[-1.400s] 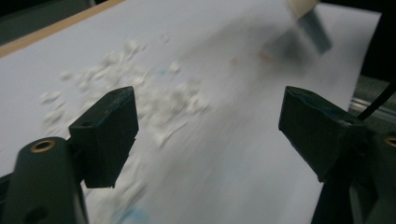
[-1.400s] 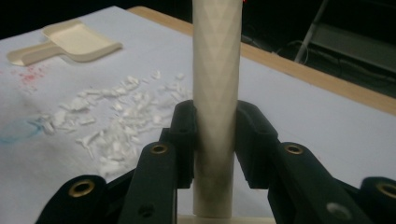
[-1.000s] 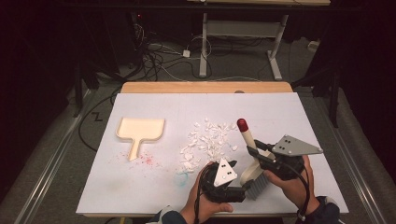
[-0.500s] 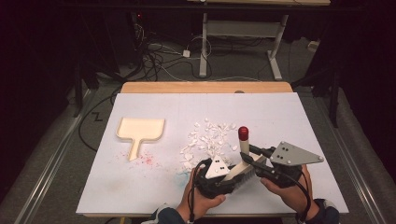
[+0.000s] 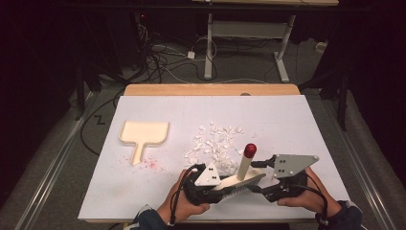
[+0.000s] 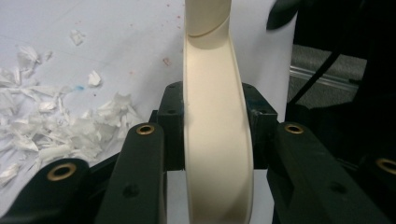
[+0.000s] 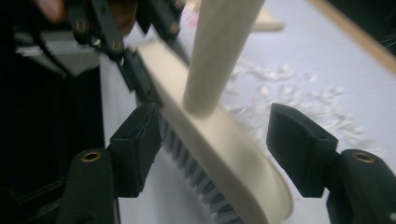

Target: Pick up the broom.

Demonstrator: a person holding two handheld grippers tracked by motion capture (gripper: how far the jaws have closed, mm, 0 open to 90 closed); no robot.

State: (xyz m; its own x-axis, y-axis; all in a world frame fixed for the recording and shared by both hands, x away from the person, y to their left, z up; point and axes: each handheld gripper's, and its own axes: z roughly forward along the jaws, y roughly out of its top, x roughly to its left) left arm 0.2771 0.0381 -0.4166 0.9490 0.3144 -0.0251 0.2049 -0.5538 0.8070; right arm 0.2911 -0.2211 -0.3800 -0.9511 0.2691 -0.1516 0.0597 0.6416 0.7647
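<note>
High view, nearest edge first: two hands come in over the front of the white desk (image 5: 287, 115), each holding a set of tongs. The left tongs (image 5: 218, 184) sit just left of centre under a grey three-cornered plate, and the right tongs (image 5: 261, 184) sit just to their right under a larger grey plate. Between them lies the brush (image 5: 242, 181), a cream hand brush with dark bristles along its near side and a pale handle that rises, tilted, to a red tip. In the left gripper view the brush head (image 6: 217, 140) runs straight up between the two black pads, which press on its sides, so the left tongs are clamped on it, having just been closing. In the right gripper view the right tongs (image 7: 222, 140) stand parted, having just been opening: the left pad is just beside the bristle side of the brush (image 7: 224, 140), the right pad stands clear of it, and the handle crosses the gap above without contact. Beyond the tongs a scatter of white paper scraps (image 5: 215, 143) lies near the middle of the desk, close to the brush handle. Farther left, well apart from the scraps, a cream dustpan (image 5: 143, 133) lies flat with its short handle pointing toward the person, and faint red specks (image 5: 151, 164) mark the desk beside that handle.
</note>
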